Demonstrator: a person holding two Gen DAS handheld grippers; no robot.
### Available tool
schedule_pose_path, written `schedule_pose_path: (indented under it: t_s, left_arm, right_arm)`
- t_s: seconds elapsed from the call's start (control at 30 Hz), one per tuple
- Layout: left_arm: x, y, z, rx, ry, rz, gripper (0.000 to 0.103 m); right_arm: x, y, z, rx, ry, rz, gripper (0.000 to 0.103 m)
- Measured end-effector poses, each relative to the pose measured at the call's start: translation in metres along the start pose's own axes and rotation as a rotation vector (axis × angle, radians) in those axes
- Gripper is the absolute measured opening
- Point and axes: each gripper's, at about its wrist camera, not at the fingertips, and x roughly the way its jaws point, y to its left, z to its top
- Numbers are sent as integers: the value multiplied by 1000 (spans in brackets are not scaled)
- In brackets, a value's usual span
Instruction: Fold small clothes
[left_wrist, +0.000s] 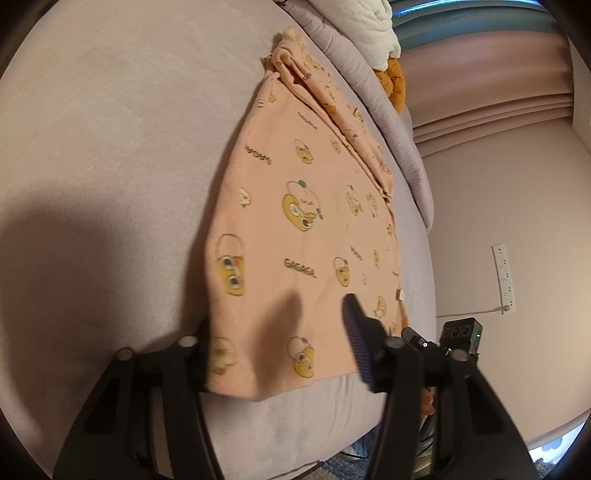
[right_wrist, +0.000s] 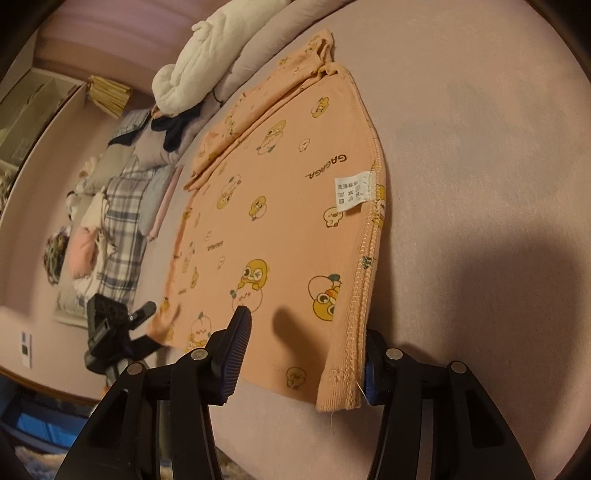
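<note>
One peach garment, printed with yellow cartoon ducks and "GAGAGA" lettering, lies flat on a pale lilac bed; no second piece of loose clothing lies beside it on the open sheet.

In the left wrist view, the left gripper stands wide apart over the garment's near hem: its left finger is hidden under or behind the cloth's near-left corner, and its right finger rests on top of the fabric near the right edge. Whether anything is pinched cannot be told. To the right of those fingers, part of the other gripper shows past the bed's edge, and one white power strip is on the wall.

In the right wrist view, the right gripper is likewise spread wide, its left finger lying on the cloth and its right finger tucked against the stitched side seam at the near corner. One white care label sits ahead of the right finger on the seam. Left of the fingers, a heap of bedding and clothes is piled far off.
</note>
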Motion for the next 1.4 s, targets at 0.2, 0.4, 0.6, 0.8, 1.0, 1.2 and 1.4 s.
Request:
schedule_pose_path:
  t_s: [0.2, 0.4, 0.6, 0.8, 1.0, 1.2, 1.4]
  left_arm:
    - [-3, 14, -3, -52, -12, 45, 12]
    - [-4, 19, -2, -91, -23, 15, 10]
    - [-8, 17, -1, -95, -33, -44, 8]
    - [-20, 11, 3, -98, -70, -154, 8]
    - [-24, 3, 5, -87, -83, -238, 8]
    - [-25, -1, 9, -109, -99, -292, 8]
    - [-28, -7, 16, -95, -101, -314, 8]
  right_arm:
    - [0, -2, -1, 3, -11, -53, 31]
    - [-1, -6, -2, 17, -29, -61, 16]
    - [-6, -4, -3, 32, -62, -9, 10]
    - [-21, 3, 5, 42, -116, 117, 9]
    - [-24, 11, 11, 60, -148, 207, 9]
    - [-24, 13, 16, 69, -165, 252, 9]
    - [-27, 18, 24, 70, -188, 312, 9]
